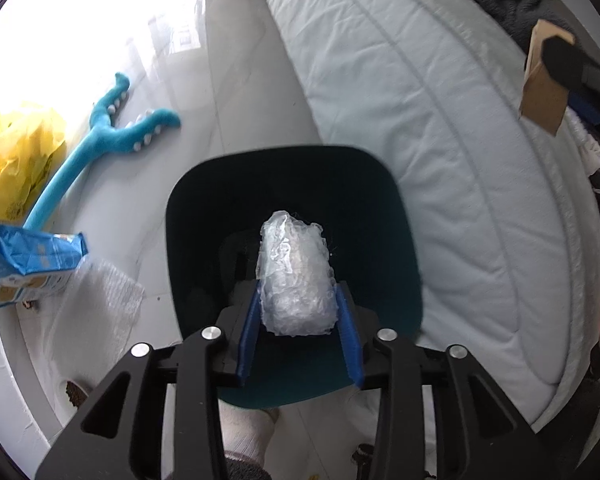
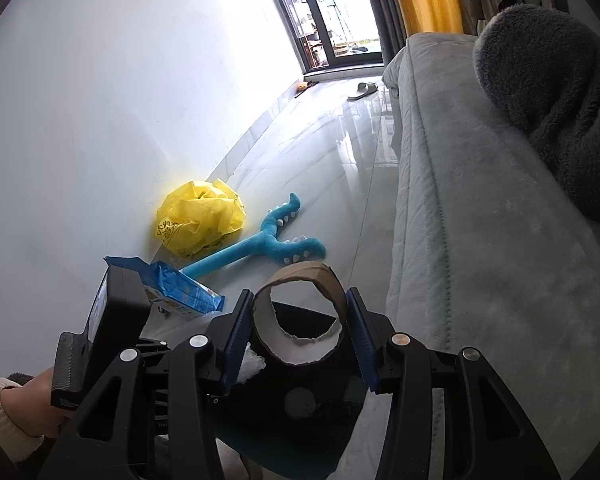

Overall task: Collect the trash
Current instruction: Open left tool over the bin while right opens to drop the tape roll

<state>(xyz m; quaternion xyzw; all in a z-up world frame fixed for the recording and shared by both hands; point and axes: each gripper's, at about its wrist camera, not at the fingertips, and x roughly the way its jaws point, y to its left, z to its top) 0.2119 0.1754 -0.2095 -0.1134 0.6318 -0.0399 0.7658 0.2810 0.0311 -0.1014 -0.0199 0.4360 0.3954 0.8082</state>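
Floor beside a pale quilted sofa [image 1: 440, 152]; dark teal bin [image 1: 204, 216] standing open-topped on the glossy tile.

Left gripper [image 1: 298, 308]: pointing steeply down over the bin mouth, blue pads [image 1: 249, 332] parted, a wad of crumpled clear plastic wrap [image 1: 296, 276] between them; left pad touching the wad, a narrow gap visible at the right pad, so a firm grip cannot be confirmed.

Right gripper [image 2: 298, 334]: partly open, pads pressed on either side of a torn cardboard tube [image 2: 300, 316], held with its hollow facing the camera, above the bin's near edge [image 2: 320, 420].

Loose on floor, near wall: yellow plastic bag [image 2: 200, 220], crumpled; blue snack packet [image 2: 184, 288]; blue plush toy [image 2: 260, 244], long-handled; sheet of bubble wrap [image 1: 100, 300] just beside the bin
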